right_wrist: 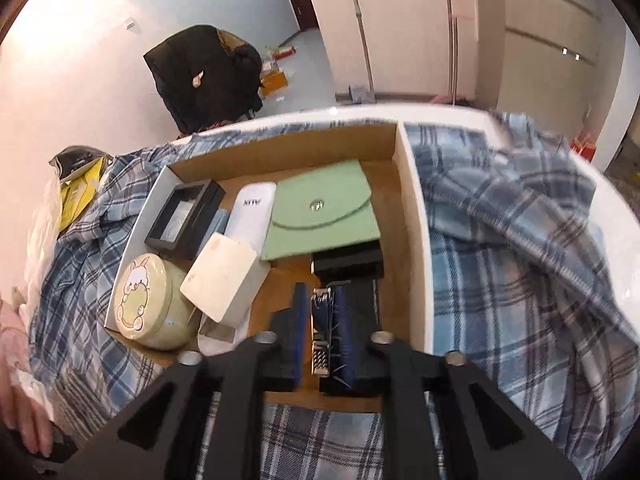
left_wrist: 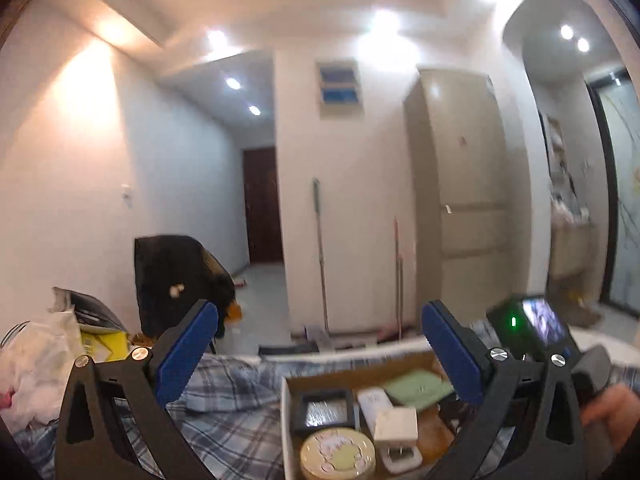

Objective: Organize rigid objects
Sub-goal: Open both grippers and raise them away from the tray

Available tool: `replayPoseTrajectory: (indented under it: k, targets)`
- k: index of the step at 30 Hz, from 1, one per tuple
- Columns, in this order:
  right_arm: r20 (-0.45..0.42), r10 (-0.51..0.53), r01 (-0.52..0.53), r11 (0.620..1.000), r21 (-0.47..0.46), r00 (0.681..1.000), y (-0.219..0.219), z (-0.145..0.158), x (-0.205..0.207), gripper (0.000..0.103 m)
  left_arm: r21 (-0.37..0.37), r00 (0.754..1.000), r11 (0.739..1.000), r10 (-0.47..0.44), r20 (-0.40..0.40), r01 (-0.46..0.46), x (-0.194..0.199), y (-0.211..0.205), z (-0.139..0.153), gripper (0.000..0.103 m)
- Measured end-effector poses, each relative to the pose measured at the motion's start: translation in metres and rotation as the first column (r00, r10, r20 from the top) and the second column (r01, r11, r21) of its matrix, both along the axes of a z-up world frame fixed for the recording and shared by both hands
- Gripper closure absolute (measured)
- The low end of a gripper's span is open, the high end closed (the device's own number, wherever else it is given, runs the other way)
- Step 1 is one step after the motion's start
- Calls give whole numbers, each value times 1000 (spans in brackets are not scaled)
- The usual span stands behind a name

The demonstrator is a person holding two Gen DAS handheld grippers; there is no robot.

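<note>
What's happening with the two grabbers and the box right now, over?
Left gripper wide open, empty, pointing across the room. Right gripper low in the cardboard box, jaws slightly apart around a small metal tool. Nothing blocking.

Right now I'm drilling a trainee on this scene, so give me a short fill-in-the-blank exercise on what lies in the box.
1. The round tin with a rabbit on its lid lies inside the cardboard ____.
2. The flat envelope-style pouch is ____ in colour.
3. The box rests on a blue ____ cloth.
4. The left tool holds ____.

Missing words: box; green; plaid; nothing
</note>
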State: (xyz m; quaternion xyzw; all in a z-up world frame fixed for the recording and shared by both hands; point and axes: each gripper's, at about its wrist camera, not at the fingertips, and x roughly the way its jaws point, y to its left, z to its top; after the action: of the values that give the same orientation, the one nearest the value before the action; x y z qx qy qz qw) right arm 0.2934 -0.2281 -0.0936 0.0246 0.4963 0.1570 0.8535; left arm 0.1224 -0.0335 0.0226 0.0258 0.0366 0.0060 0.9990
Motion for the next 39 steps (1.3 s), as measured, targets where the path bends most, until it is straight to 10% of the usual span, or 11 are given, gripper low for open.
replayPoseTrajectory:
  k: [2, 3, 11, 20, 24, 39]
  targets:
    - [66, -7, 8, 1000, -16, 998, 1, 10, -5, 24, -17, 1000, 1000, -11, 20, 11, -8, 4, 6, 0]
    - [117, -13, 16, 1000, -19, 993, 1, 18, -11, 20, -12, 1000, 1000, -19, 15, 20, -10, 5, 10, 0]
    - [281, 10, -4, 1000, -22, 960, 12, 72, -51, 10, 59, 1000, 998, -5, 16, 4, -42, 9, 38, 0]
    - [539, -4, 26, 999, -33, 842, -2, 121, -137, 0, 15, 999, 999, -42, 17, 42, -103, 14, 48, 0]
    - [528, 9, 12, 999, -36, 849, -8, 124, -160, 0, -7, 999, 999, -33, 30, 33, -120, 20, 48, 0]
    - [814, 16, 57, 997, -61, 581, -3, 105, -235, 0, -19, 990, 995, -94, 106, 96, -137, 27, 12, 0]
